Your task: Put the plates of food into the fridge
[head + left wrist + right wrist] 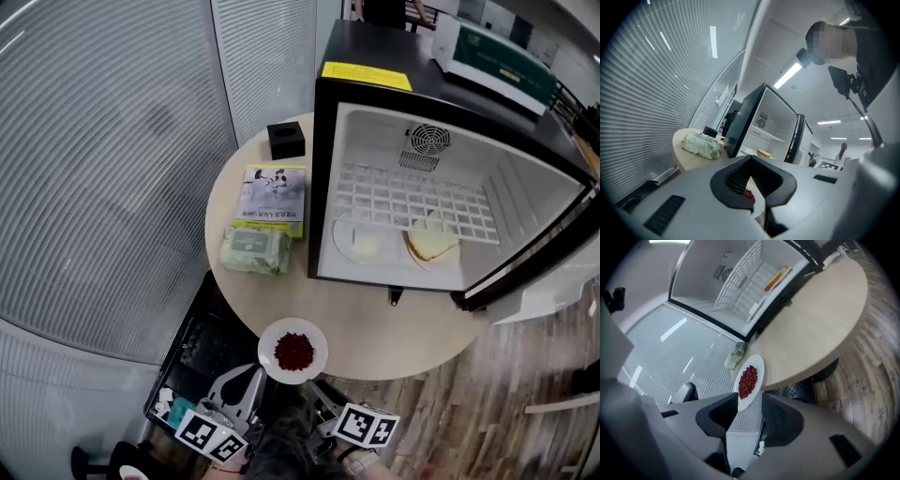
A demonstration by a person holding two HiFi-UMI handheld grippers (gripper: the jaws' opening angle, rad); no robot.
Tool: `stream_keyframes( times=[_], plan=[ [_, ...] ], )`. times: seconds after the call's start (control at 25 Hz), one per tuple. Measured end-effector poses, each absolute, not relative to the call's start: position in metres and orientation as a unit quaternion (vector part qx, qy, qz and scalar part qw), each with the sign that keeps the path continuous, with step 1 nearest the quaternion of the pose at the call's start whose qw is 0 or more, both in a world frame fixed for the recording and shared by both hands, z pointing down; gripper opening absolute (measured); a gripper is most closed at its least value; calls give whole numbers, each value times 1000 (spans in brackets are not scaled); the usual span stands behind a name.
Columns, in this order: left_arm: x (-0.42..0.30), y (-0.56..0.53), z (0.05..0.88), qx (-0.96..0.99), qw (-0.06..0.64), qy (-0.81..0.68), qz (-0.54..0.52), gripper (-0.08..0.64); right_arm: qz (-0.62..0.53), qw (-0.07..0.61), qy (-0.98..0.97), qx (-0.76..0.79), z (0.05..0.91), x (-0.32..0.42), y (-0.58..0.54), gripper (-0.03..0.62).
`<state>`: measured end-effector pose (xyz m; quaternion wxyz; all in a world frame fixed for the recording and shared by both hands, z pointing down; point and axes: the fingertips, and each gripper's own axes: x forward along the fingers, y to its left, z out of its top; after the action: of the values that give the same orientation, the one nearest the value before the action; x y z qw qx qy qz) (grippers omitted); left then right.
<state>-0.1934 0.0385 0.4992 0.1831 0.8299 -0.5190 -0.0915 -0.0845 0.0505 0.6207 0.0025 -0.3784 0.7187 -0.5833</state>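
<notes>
nearest us, both grippers hang just off the near edge of the round table (pixel 412 328). the left gripper (pixel 751 161) has its jaws drawn together at the tips. the plate of red food (pixel 293 351) shows through the hollow between its pads, and we cannot tell whether they touch it. the right gripper (pixel 749 394) has its jaws wide apart and grips nothing, with the plate's rim just ahead of one jaw tip. the plate lies on the table, overhanging the near edge. farther on the left lie a green pack of wipes (pixel 255 250), a booklet (pixel 271 199) and a small black box (pixel 286 140). on the right the fridge (pixel 323 169) stands open. under its wire shelf (pixel 412 202) sit a pale plate (pixel 359 242) on the left and a plate with bread (pixel 431 241) on the right.
</notes>
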Motion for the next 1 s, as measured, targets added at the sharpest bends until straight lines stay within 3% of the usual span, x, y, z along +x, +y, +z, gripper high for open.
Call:
stream_keyframes(
  times=[0.6,0.72,1.0],
  plan=[
    [-213,69,515,808,187,-552,-91,5,-662,69,668,-333,649,-118,35,141],
    [-216,72,516,802,188,-558,-97,5,-670,88,663,-321,645,-118,32,53],
    [-218,73,512,801,185,-563,-92,5,-678,102,656,-314,634,-107,33,25]
  ],
)
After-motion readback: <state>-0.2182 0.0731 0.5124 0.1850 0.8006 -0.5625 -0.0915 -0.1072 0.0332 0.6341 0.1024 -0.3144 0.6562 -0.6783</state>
